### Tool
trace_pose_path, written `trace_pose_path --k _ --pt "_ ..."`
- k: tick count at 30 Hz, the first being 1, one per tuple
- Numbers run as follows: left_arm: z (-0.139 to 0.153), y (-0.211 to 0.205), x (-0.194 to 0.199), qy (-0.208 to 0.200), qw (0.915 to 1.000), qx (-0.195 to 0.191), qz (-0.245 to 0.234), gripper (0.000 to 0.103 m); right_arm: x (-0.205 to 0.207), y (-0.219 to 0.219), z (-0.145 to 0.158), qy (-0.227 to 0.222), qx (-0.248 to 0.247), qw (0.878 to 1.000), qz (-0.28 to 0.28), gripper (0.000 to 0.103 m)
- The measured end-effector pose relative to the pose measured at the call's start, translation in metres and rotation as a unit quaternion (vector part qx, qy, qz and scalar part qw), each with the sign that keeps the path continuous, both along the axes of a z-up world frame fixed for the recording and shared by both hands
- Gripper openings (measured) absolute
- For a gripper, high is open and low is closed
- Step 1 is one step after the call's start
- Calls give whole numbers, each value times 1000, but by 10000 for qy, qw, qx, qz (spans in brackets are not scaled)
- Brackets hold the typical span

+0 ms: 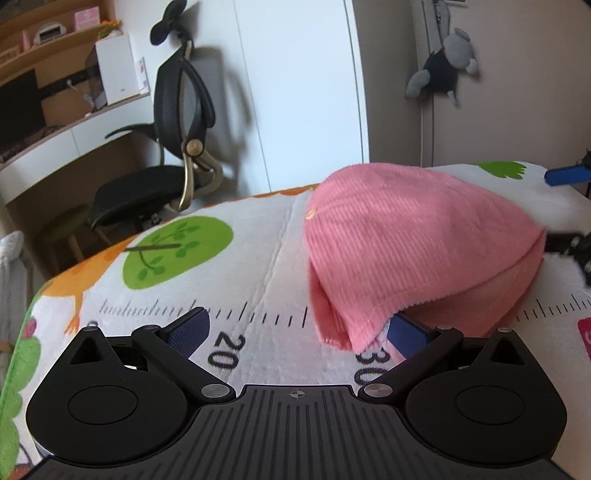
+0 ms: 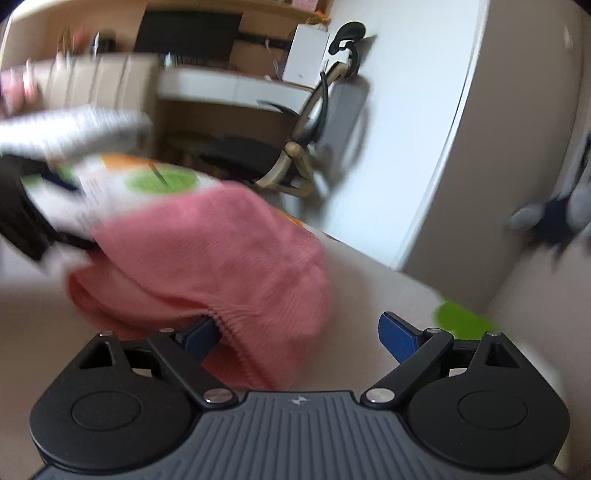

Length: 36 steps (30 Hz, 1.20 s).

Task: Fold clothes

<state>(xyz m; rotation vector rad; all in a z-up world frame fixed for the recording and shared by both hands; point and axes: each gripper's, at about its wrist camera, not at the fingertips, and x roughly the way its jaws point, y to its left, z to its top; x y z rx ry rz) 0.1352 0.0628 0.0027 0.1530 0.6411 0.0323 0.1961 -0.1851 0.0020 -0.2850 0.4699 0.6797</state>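
Left gripper (image 1: 295,328) low over a printed mat (image 1: 236,266), jaws spread wide, nothing clamped. Pink ribbed garment (image 1: 417,236) bunched in a folded mound on the mat, its lower edge draped over the right blue fingertip (image 1: 406,338). Ruler marks 20 and 30 printed between the fingers. Right gripper (image 1: 565,206) at the garment's far side, partly cut off. Black office chair (image 1: 173,147) behind, plush toy (image 1: 447,66) hanging on the wall.

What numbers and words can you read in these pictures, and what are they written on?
"20": printed under the ruler marks on the white cartoon-print play mat.
"30": on the same mat, partly cut off behind the left claw and next to the pink ribbed cloth.
Red patch at the mat's right edge: cut off, not readable.
Pink box on the wooden shelf: too small to read.
Right wrist view: too blurred, nothing readable.
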Motion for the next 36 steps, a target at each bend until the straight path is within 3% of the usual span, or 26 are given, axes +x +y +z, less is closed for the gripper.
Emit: trace_pose_path --k 3,6,8,11,16,21,24,27,32,36 --pt "-5 -3 -3 75 10000 19 -44 103 6 -5 11 218 480 9986 -16 95" --pt "-10 -4 -2 136 9999 43 -66 103 16 11 -1 75 -29 9997 -240 95" --pt "-11 -3 -2 147 9999 34 -44 103 23 17 -17 217 -293 9987 -361 95" --pt "-11 1 -4 156 9999 29 23 103 28 19 -40 454 -427 9968 -497 98" --pt "-13 2 -10 138 9995 -273 103 103 25 12 -40 507 -309 9952 -775 103" --pt "-14 -12 -28 -86 9967 -794 168 103 1 10 -40 442 -370 9941 -916 103" --pt "-19 -23 -43 117 9944 -1048 112 103 -25 0 -40 464 -282 9968 -591 103" --pt "-23 -43 -58 334 9950 -933 -84 103 -56 0 -43 518 -344 9975 -324 103" --pt "-25 -76 -86 429 9962 -717 -254 103 -97 3 -47 -141 -766 9945 -700 103" --pt "-27 -89 -96 447 9969 -609 -218 103 -99 -5 -45 54 -632 9956 -696 103"
